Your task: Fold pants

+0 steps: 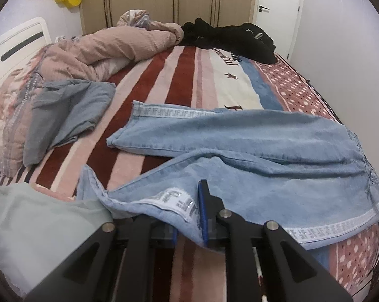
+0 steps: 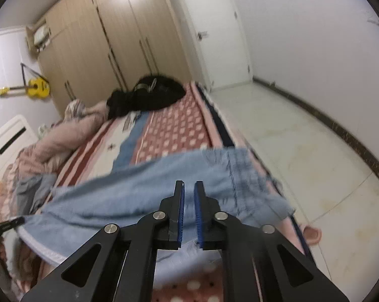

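Left wrist view: the left tool pinches the trimmed hem of the light-blue pants, which spread ahead of it across the striped bed. The right tool hovers over the pants, its jaws slightly parted, gripping nothing.

Left gripper: matte black angular link arms with round silver pivot screws and triangular cut-outs, blue ribbed pads on its fingers (one hidden); right gripper is built alike
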The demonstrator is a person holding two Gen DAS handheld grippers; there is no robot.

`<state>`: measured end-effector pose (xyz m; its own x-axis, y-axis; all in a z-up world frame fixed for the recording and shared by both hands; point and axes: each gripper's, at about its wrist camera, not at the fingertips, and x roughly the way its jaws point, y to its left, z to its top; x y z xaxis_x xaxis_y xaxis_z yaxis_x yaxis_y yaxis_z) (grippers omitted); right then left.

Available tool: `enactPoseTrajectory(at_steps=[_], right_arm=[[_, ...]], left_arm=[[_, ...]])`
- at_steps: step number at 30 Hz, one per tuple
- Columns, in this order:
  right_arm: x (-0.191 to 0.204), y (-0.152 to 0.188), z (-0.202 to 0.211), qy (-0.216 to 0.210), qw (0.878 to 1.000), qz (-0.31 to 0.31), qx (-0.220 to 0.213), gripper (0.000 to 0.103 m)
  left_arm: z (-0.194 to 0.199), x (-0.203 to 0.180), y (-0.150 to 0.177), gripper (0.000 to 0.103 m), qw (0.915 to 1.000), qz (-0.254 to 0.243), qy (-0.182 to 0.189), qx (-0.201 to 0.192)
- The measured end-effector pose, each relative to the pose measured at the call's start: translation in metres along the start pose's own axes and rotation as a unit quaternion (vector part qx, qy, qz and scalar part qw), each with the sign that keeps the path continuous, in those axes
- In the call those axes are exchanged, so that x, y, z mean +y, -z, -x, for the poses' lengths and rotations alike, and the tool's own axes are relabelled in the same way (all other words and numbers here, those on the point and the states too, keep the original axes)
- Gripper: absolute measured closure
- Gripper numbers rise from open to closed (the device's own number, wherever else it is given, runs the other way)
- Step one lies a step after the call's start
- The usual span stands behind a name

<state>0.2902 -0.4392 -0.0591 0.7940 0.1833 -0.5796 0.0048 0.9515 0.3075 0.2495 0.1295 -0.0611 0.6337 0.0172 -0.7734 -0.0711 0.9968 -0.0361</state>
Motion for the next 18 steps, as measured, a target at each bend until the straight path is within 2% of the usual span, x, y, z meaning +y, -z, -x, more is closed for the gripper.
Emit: enactPoseTrajectory(at_steps=[2,3,4,7,11,14,16,18], right_arm=[[-0.004,0.018,0.000,0.000,1.000,0.002,0.020,0.075],[-0.006,0.029,0.001,-0.005,1.000,0.000,0.025,0.051],[-0.008,0.042,0.003,-0.014,0.999,-0.006,0.030,0.041],[-0.019,0.081,0.008,-0.050,0.996,-0.040,0.054,0.039],[-0.040,0.130,-0.008,-0.090,0.983,-0.116,0.106,0.037],[-0.050,0.144,-0.025,-0.102,0.976,-0.155,0.111,0.036],[-0.051,0.141,-0.030,-0.111,0.976,-0.162,0.095,0.036],[-0.051,0.140,-0.035,-0.105,0.973,-0.180,0.101,0.035]], left_arm=[[0.000,-0.002,0.005,0.091,1.0000,0.003,0.006,0.003],[0.000,-0.003,0.005,0.091,1.0000,0.002,0.006,0.003],[0.001,-0.004,0.006,0.091,1.0000,0.000,0.005,0.002],[0.004,-0.005,0.006,0.091,1.0000,0.000,0.002,-0.001],[0.006,-0.004,0.006,0.091,1.0000,0.002,0.002,-0.002],[0.007,-0.004,0.007,0.091,1.0000,0.000,0.001,-0.002],[0.007,-0.004,0.008,0.091,1.0000,0.002,0.001,-0.003],[0.008,-0.003,0.009,0.091,1.0000,0.007,0.002,-0.004]])
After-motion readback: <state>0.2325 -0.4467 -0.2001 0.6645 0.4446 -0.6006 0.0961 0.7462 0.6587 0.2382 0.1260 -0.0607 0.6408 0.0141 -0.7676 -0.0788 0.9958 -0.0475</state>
